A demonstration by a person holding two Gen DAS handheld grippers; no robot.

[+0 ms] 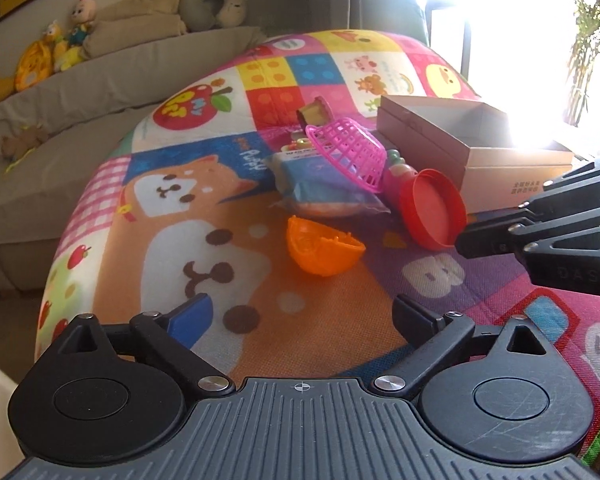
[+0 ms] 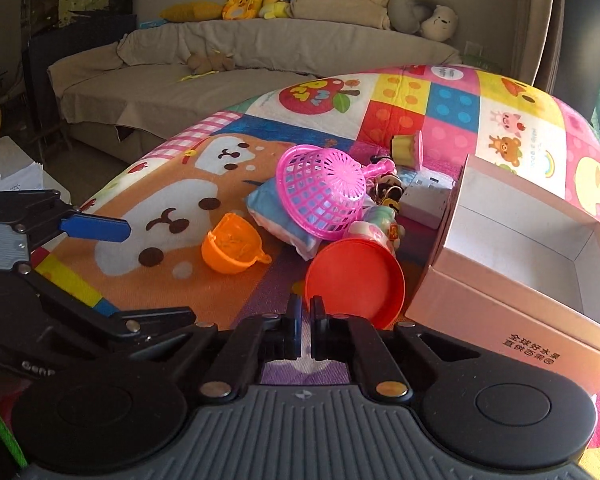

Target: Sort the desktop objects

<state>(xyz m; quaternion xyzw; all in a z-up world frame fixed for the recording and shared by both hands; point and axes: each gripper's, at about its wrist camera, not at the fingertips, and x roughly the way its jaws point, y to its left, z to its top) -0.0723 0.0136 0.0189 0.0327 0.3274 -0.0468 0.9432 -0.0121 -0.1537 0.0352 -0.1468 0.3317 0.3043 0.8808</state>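
Left wrist view: left gripper [image 1: 300,316] spread wide and empty, orange cup [image 1: 320,246] lying on its side on the play mat [image 1: 340,308], dead ahead between the fingers, mouth tilted toward the camera; right gripper [image 1: 466,246] entering from the right, tip just beside the red lid [image 1: 434,210]. Right wrist view: right gripper [image 2: 306,310] pressed together on nothing, red lid [image 2: 354,282] just ahead and slightly right, open box [image 2: 512,236] further right, orange cup [image 2: 234,248] off to the left, nearer the left gripper [image 2: 96,229]. Judgement: cup for left, lid for right.
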